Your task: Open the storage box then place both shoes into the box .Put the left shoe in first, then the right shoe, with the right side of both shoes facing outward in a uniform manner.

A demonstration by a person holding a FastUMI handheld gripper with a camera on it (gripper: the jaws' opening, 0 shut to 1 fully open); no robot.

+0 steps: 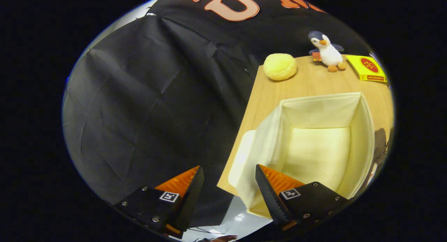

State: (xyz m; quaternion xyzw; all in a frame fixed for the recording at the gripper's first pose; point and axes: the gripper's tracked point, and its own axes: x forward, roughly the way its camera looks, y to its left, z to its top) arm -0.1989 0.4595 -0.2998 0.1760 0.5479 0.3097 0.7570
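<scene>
A cream fabric storage box [363, 130] stands open on the wooden table [269, 99], its inside bare. Its lid flap [265, 144] hangs down over the box's left side, toward the table's left edge. My gripper [228, 184] is open with nothing between its fingers. The right finger [276, 186] hovers over the box's near left corner, and the left finger [188, 189] is out past the table's edge, in front of the black cloth wall. A dark shape [380, 144] lies just past the box's right wall; I cannot tell what it is.
Beyond the box, at the table's far side, sit a yellow round plush [280, 66], a penguin toy [328, 51] and a flat yellow packet [369, 68]. The table's left edge drops off to a pale glossy floor [237, 215] near my fingers.
</scene>
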